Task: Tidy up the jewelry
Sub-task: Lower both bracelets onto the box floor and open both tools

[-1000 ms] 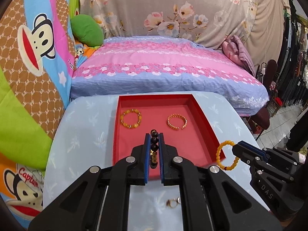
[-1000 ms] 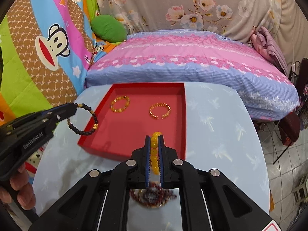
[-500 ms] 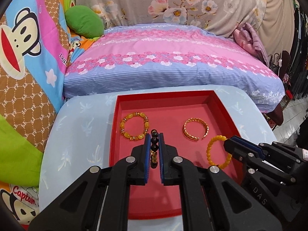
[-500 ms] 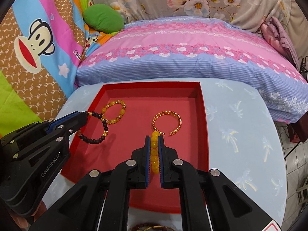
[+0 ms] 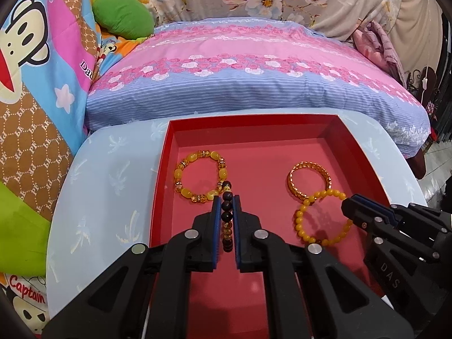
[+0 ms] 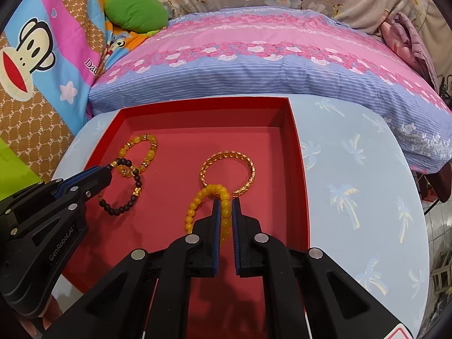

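A red tray [image 5: 254,124] [image 6: 296,147] lies on a pale blue table. My left gripper [image 5: 226,200] [image 6: 108,169] is shut on a dark bead bracelet [image 5: 227,214] [image 6: 124,195], held low over the tray's left side. My right gripper [image 6: 225,202] [image 5: 346,202] is shut on a yellow bead bracelet [image 6: 195,209] [image 5: 319,220], which droops onto the tray floor. An amber bead bracelet [image 5: 197,178] [image 6: 141,152] and a gold bangle [image 5: 309,178] [image 6: 228,172] lie in the tray just beyond the held ones.
The table [image 5: 107,186] [image 6: 353,186] is round-edged and stands against a bed with a pink and blue striped cover [image 5: 254,65]. A cartoon monkey blanket [image 5: 34,70] and a green pillow [image 5: 124,18] are at the left.
Both grippers have moved forward and down into the tray. The dark bracelet now hangs beside the amber one, and the yellow bracelet overlaps the gold bangle's near edge.
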`<state>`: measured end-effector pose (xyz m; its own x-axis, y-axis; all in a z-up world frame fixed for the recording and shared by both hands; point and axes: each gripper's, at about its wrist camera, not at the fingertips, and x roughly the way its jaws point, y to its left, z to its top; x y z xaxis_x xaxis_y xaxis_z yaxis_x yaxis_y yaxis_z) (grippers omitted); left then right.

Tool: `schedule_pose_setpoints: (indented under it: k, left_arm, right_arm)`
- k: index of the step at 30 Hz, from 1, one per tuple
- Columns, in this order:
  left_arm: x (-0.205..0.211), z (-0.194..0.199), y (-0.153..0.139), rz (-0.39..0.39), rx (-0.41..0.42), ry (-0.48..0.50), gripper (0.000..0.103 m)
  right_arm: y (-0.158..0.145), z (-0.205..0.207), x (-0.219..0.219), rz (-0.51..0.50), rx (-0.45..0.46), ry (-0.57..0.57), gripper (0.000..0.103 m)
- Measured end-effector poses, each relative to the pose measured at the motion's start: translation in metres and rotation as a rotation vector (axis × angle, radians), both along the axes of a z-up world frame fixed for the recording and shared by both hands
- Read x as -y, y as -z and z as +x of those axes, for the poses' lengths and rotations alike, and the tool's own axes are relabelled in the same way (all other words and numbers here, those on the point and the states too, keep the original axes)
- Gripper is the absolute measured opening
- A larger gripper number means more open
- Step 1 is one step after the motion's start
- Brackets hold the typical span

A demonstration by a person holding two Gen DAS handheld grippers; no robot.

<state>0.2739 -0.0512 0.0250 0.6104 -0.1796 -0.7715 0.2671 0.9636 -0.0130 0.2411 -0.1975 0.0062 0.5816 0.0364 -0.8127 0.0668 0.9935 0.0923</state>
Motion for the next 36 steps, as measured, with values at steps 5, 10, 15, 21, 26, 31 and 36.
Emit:
schedule_pose_setpoints:
  k: [5, 10, 15, 21, 26, 31, 36]
  left_arm:
    - [0.001, 0.004, 0.005, 0.016, -0.002, -0.011, 0.008]
    - [-0.001, 0.006, 0.008, 0.035, 0.003, -0.040, 0.009]
    - [-0.004, 0.005, 0.009, 0.037, 0.003, -0.058, 0.023]
    - [-0.006, 0.001, 0.002, 0.031, 0.018, -0.068, 0.034]
    - [-0.007, -0.006, -0.007, 0.024, 0.030, -0.066, 0.034]
    - [-0.005, -0.017, -0.017, 0.021, 0.047, -0.058, 0.034]
    - [-0.004, -0.029, -0.029, 0.011, 0.064, -0.055, 0.034]
  right_arm:
    - [0.004, 0.003, 0.001, -0.014, -0.010, 0.006, 0.007]
    - [0.002, 0.002, 0.000, -0.040, 0.005, 0.016, 0.014]
    - [-0.003, -0.001, -0.002, -0.062, 0.022, 0.012, 0.024]
    - [-0.010, -0.006, -0.004, -0.066, 0.035, 0.015, 0.029]
    - [-0.018, -0.013, -0.005, -0.070, 0.049, 0.015, 0.030]
    - [-0.027, -0.023, -0.006, -0.072, 0.066, 0.013, 0.030]
    - [-0.040, -0.035, -0.008, -0.074, 0.086, 0.011, 0.030]
